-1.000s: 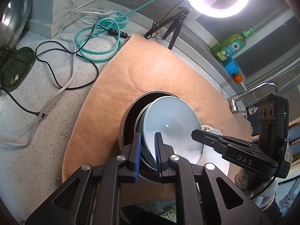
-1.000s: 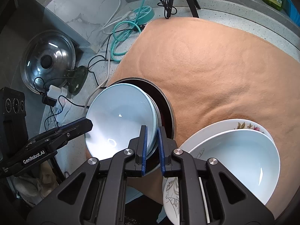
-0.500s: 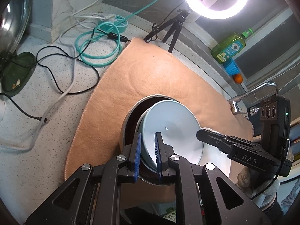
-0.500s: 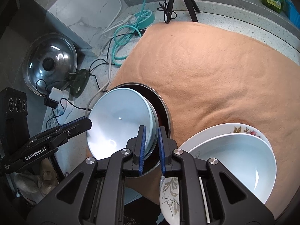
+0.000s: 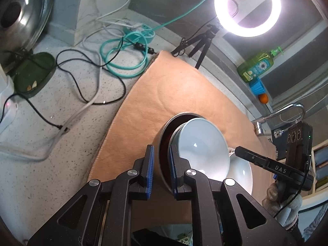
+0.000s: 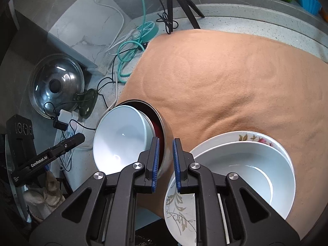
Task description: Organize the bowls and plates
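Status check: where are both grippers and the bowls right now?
Left gripper and right gripper open, each straddling the metal bowl rim. Light blue bowl tilted inside it. White bowl sits on floral plate. Nothing blocking.

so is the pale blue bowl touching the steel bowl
Touching. The right wrist view shows the pale blue bowl tilted inside the steel bowl, its rim leaning on the steel bowl's inner wall.

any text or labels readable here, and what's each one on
"DAS": on the right hand-held gripper, seen from the left wrist view.
"GenRobot.AI": on the left hand-held gripper, seen from the right wrist view.
Green dish soap bottle label: daisy picture, print too small to read.
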### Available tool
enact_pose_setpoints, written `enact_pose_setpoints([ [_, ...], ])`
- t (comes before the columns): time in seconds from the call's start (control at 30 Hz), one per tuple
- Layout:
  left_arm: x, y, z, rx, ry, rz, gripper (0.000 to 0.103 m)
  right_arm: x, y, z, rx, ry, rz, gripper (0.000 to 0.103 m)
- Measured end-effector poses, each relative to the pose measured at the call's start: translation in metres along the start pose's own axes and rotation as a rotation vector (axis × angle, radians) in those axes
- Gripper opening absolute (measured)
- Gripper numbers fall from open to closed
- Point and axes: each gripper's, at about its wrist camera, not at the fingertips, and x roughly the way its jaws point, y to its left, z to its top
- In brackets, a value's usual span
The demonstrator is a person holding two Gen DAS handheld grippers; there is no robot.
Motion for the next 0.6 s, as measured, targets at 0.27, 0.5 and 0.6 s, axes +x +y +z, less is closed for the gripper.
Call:
enact_pose_setpoints([
  [0.27,0.013,0.002,-0.006,-0.005,0.038,-0.008,0.013,0.014,-0.003,-0.003,0.013,0.039,0.009,0.013],
  [0.5,0.02,0.001,-0.006,0.002,0.054,-0.005,0.013,0.022,-0.005,-0.003,0.021,0.052,0.006,0.013],
  [0.6,0.023,0.0,-0.006,0.005,0.061,-0.003,0.013,0.023,-0.004,-0.002,0.021,0.054,0.008,0.013],
])
